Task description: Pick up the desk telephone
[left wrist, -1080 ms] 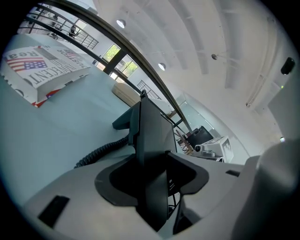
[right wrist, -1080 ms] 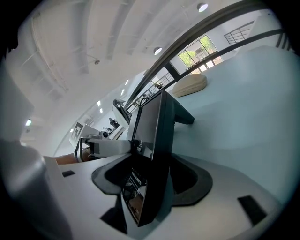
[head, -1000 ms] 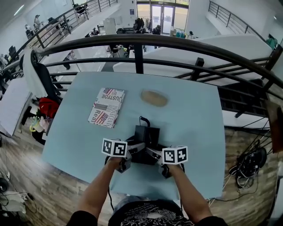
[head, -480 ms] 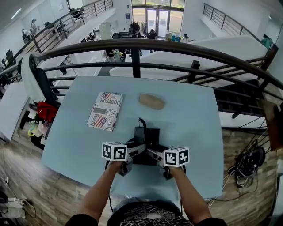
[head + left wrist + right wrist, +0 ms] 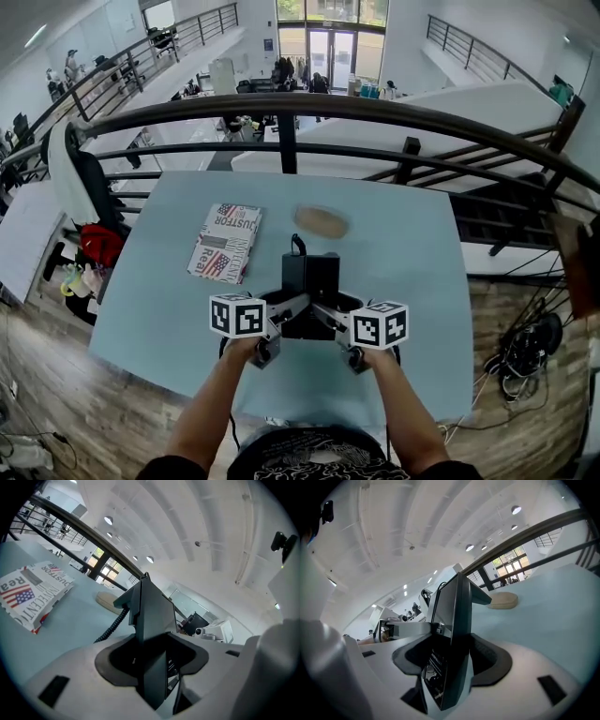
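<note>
The black desk telephone [image 5: 310, 282] hangs a little above the pale blue table [image 5: 412, 253], tilted with its far end up. My left gripper [image 5: 289, 307] is shut on its left edge and my right gripper [image 5: 330, 315] on its right edge. In the left gripper view the telephone [image 5: 152, 620] stands edge-on between the jaws of the left gripper [image 5: 152, 670], and its coiled cord [image 5: 112, 626] trails down to the table. The right gripper view shows the same telephone [image 5: 454, 620] wedged in the right gripper [image 5: 449, 667].
A magazine with a flag print [image 5: 225, 243] lies on the table to the left, and a tan oval pad [image 5: 322, 222] sits beyond the telephone. A dark metal railing [image 5: 375, 105] runs behind the table. A chair with clothes [image 5: 89, 202] stands at the left.
Both grippers have risen together with the telephone between them, so it has come up off the table and tilted more upright.
</note>
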A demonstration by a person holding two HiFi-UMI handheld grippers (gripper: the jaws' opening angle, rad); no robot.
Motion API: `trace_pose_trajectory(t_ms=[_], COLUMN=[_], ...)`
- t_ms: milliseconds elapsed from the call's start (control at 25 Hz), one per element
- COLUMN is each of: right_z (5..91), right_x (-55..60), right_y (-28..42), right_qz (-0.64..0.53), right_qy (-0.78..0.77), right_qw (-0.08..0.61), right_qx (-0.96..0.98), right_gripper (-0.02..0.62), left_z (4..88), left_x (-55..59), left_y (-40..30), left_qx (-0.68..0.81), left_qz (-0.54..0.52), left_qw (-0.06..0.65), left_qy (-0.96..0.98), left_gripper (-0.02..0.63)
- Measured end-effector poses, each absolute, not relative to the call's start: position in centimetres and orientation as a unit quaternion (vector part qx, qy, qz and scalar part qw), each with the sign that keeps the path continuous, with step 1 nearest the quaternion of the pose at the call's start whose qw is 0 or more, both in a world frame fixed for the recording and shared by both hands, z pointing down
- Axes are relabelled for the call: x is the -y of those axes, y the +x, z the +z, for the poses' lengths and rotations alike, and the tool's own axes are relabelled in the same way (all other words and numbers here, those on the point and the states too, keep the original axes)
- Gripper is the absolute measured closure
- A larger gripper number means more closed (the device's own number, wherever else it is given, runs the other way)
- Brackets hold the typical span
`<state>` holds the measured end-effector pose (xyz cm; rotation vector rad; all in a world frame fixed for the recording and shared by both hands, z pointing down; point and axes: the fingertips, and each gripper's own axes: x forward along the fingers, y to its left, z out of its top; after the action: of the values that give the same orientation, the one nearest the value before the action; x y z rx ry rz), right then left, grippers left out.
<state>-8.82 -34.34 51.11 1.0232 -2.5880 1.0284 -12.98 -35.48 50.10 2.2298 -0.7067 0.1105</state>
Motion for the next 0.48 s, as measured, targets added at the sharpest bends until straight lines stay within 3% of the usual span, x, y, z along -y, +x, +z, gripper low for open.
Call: trace_pose_trajectory(t_ms=[480], right_z=[41.0], right_x=[36.0], right_y=[-7.8], right_qz=[0.237], right_qy=[0.366], right_qw=[0.041], right_qx=[0.899], right_gripper=[0.347], left_z=[40.0], left_x=[36.9], left_y=[-12.0], left_qx=[0.273], left_qz=[0.001], left_qw=[0.292], left_qy=[0.916], left_gripper=[0.397])
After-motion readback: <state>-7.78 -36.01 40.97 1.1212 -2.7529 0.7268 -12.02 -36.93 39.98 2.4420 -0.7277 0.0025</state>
